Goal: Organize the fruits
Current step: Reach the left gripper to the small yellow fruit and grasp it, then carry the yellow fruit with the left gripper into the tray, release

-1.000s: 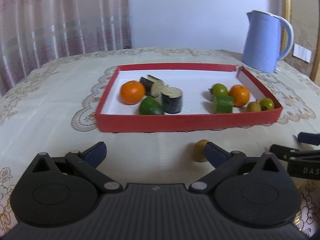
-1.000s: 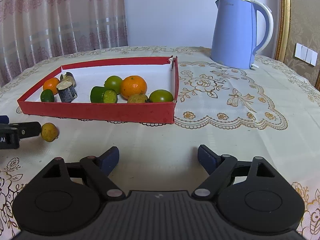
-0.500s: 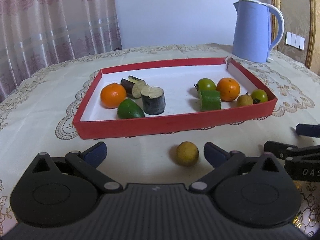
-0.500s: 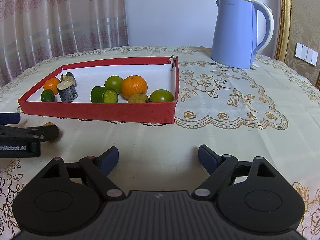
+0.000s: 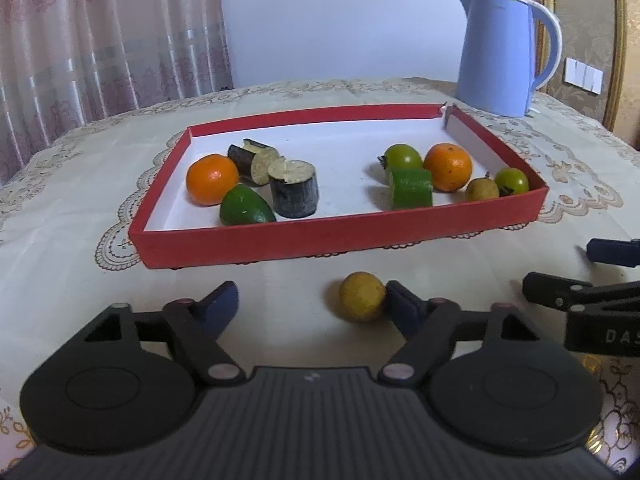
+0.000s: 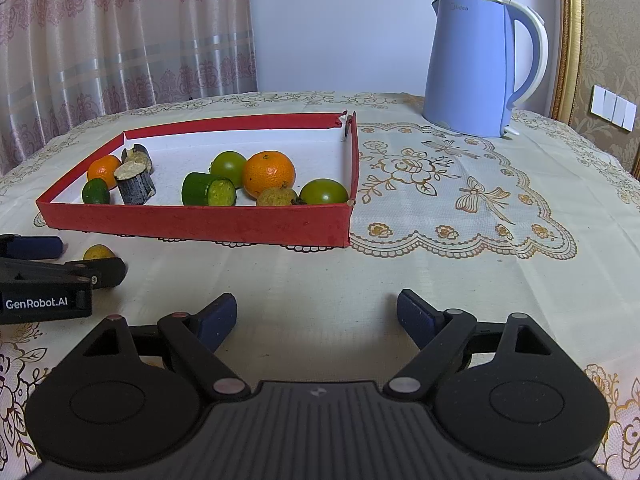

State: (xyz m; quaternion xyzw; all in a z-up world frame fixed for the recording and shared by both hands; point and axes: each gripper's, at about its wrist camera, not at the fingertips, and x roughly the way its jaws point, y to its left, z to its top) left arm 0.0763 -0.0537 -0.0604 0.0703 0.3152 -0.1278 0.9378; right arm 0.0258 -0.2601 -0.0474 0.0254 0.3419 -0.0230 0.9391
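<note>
**Yellow fruit still off the tray, rest already in**

Red tray [image 5: 344, 236] holds nine pieces. Left cluster: orange [image 5: 212, 179], lime half [image 5: 245, 211], two dark chunks [image 5: 294, 189]. Right cluster: green fruit [image 5: 403, 157], cucumber piece [image 5: 411, 189], second orange [image 5: 448, 166], a brownish fruit [image 5: 481, 189], another green one [image 5: 512, 181]. My read: mostly done, one piece left.

That piece, the yellow fruit [image 5: 362, 297], sits on the tablecloth [image 5: 60, 240] just in front of the tray's near wall. My left gripper [image 5: 312, 300] has just been closing around it: right pad touches the fruit, left pad well clear, so no grip yet. Fruit sits off-centre between the jaws and may roll as the far pad comes in.

Right gripper [image 6: 316, 312] is open, empty, hovering over bare cloth near the tray's right corner.

Obstacles: the tray's near wall stands between fruit and tray floor, so it needs a lift over. Free floor in the tray's middle. Kettle [image 5: 502, 54] stands behind the tray, out of the way. The two grippers are close to each other.
</note>
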